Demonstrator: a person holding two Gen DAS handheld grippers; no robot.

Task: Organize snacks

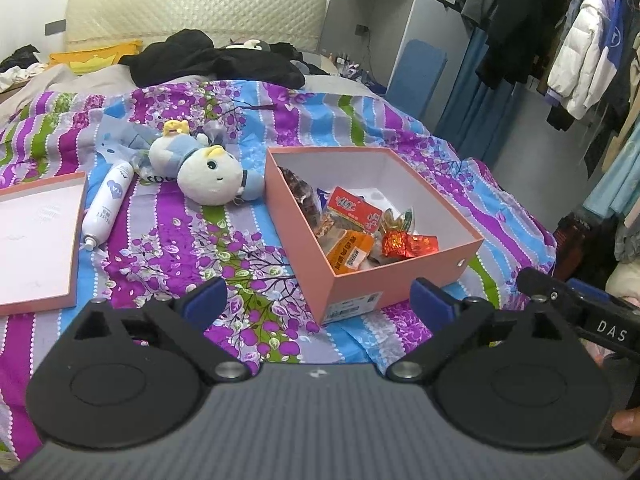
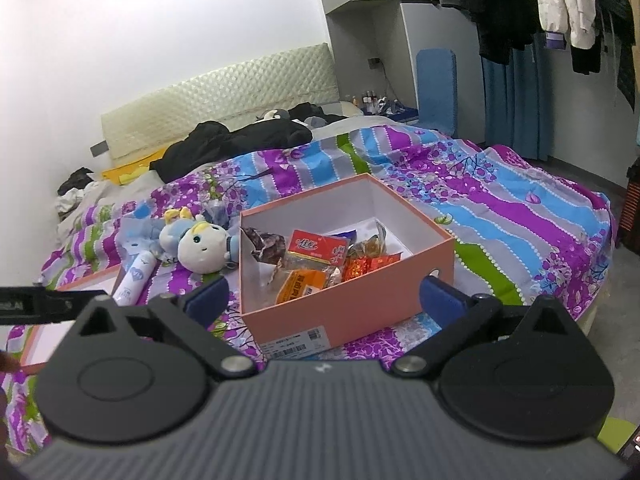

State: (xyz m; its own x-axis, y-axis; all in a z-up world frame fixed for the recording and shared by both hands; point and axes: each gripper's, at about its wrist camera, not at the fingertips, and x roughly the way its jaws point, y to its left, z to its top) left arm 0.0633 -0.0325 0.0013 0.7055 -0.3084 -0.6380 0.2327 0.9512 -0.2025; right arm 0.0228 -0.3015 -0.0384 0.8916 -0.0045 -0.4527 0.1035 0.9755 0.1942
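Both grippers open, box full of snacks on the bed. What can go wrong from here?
1. The pink box sits on a soft, rumpled quilt; a one-sided push or lift may tip it and spill the snack packets.
2. The lid lies apart on the left, beside the white bottle; reaching for it may knock the bottle rolling.
3. Left gripper and right gripper hover close together at the box's near side; they may collide.

Each hand-held gripper, left (image 1: 316,300) and right (image 2: 324,300), has a dark grey ribbed body, two black round-based linkage arms with silver pivot screws, and blue pads (image 1: 208,300) on the fingertips. White letters "DAS" mark one. A fingertip of bare skin (image 1: 626,422) shows.
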